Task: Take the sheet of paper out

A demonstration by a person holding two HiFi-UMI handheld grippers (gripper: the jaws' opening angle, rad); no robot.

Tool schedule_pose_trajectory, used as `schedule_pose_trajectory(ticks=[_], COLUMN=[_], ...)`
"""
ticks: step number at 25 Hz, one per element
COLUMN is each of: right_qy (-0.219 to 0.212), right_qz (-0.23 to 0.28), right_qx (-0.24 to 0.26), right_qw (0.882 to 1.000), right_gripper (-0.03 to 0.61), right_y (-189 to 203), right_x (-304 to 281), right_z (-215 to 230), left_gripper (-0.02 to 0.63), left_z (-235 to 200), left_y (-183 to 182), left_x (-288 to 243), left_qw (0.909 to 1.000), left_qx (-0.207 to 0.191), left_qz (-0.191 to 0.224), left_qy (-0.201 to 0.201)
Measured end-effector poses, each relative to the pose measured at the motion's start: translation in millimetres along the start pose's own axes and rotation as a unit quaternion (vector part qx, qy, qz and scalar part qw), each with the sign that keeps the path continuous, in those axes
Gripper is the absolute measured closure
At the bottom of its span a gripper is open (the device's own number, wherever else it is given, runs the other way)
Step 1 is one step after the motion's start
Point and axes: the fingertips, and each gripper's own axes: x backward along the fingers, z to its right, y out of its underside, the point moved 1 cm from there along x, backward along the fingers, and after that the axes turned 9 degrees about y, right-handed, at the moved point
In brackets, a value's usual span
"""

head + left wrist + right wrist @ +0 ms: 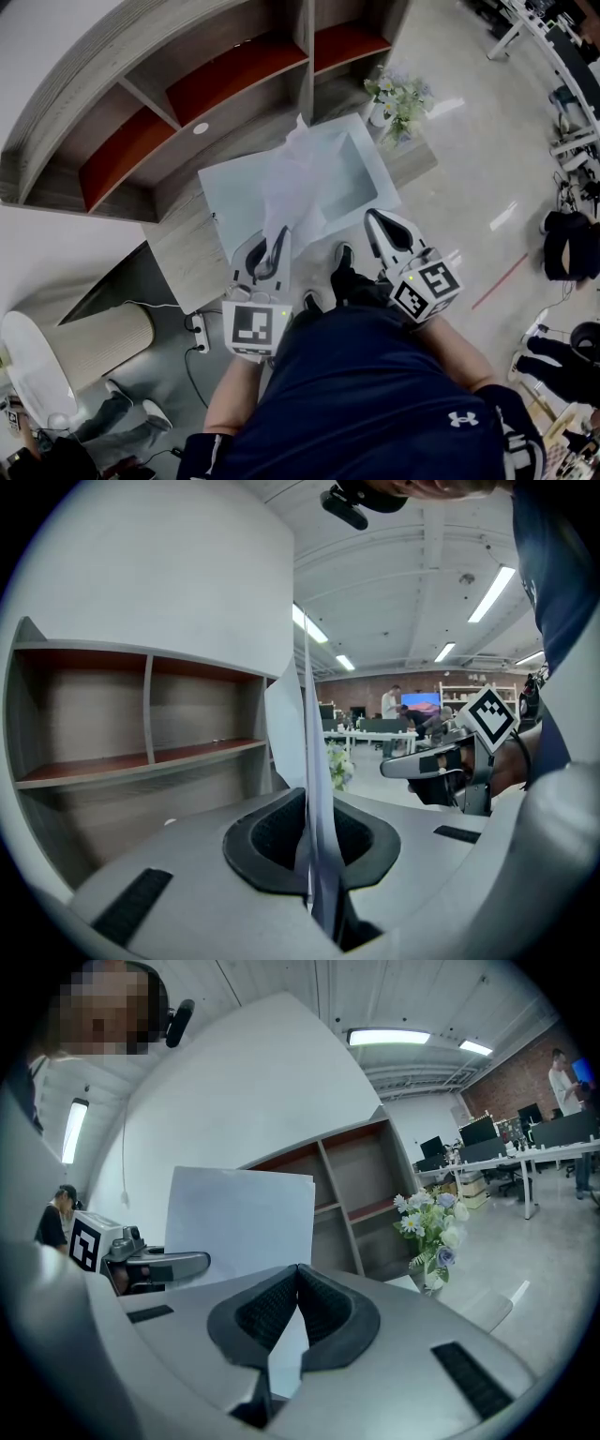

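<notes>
While left gripper (270, 251) pinches sheet of paper (289, 180) at near edge, sheet stands upright over pale box (225, 199), seemingly almost out. Right gripper (382, 225) pressed together, empty, just beside box's near edge, probably keeping clear of sheet.

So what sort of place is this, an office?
Probably an open-plan office or lab space: rows of desks with monitors in the background, long strip lights on a bare ceiling, and a wooden shelf unit beside a vase of flowers.
</notes>
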Motion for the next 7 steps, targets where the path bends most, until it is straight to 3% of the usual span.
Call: schedule_pose_trajectory(ticks=[7], right_qy=[-0.004], right_qz=[-0.006], right_qx=[-0.006], right_qw=[1.0], right_gripper=[0.565], right_y=[-1.1], right_x=[-1.0], right_z=[5.8], left_gripper=[0.584], left_z=[2.9], left_y=[1.6], left_x=[-5.6], left_qw=[0.9999], left_qx=[0.001], left_qz=[-0.014], left_qy=[0.002])
